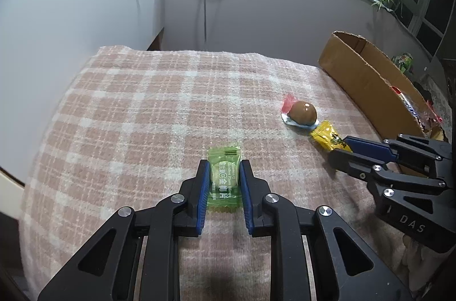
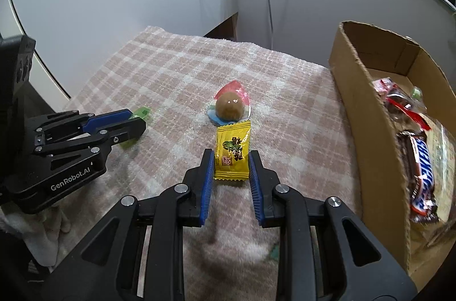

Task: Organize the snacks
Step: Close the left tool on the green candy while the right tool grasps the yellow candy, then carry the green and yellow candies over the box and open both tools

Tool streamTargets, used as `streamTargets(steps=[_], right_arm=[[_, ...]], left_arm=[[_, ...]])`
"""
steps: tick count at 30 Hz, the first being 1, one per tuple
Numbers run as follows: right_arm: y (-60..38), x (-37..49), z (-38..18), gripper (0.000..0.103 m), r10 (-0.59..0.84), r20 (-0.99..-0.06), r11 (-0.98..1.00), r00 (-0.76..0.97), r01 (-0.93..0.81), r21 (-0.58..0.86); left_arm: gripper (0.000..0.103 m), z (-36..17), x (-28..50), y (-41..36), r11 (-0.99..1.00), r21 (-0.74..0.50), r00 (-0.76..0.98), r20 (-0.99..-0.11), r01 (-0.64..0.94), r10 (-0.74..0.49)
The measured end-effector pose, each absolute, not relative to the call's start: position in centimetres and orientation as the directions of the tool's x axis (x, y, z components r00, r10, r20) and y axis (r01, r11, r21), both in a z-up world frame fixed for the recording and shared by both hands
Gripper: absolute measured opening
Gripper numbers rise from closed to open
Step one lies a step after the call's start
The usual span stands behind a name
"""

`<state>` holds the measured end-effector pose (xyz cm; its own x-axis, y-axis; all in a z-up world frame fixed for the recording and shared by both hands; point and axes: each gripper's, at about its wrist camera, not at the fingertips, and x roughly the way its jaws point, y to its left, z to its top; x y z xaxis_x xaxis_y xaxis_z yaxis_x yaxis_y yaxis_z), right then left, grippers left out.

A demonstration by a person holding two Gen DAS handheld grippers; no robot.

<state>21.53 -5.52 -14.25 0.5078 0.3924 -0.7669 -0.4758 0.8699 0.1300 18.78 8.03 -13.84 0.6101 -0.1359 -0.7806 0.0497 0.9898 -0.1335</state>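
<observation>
Only the right wrist view looks into the cardboard box (image 2: pixel 367 101), where glossy bars lie. Left of the box, on the fuzzy checked cloth (image 1: pixel 136 107), the left tool (image 1: pixel 222 167) pinches the crinkly green packet (image 1: pixel 223 178); the right tool (image 2: pixel 231 158) pinches the yellow packet (image 2: pixel 232 150).

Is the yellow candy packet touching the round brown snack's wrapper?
Touching. The right wrist view shows the yellow candy packet with its top edge meeting the brown snack's wrapper, no cloth visible between them.

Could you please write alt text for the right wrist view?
The right gripper closes on a yellow candy packet lying on a plaid cloth, a brown wrapped ball just beyond. A cardboard box holding snacks stands right.
</observation>
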Motion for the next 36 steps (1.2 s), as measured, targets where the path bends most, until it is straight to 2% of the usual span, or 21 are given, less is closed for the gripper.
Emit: streamTargets(steps=[15, 36], right_arm=[[-9.9, 18.2, -9.8, 0.025, 0.433, -0.691, 0.875, 0.579, -0.455, 0.167], [-21.0, 17.4, -6.4, 0.025, 0.343, -0.635, 0.936, 0.693, -0.313, 0.163]], left_arm=[[0.019, -10.0, 17.0, 5.9, 0.984, -0.146, 0.668, -0.723, 0.106, -0.180], [0.019, -5.6, 17.9, -3.0, 0.950, -0.151, 0.691, -0.657, 0.272, -0.302]])
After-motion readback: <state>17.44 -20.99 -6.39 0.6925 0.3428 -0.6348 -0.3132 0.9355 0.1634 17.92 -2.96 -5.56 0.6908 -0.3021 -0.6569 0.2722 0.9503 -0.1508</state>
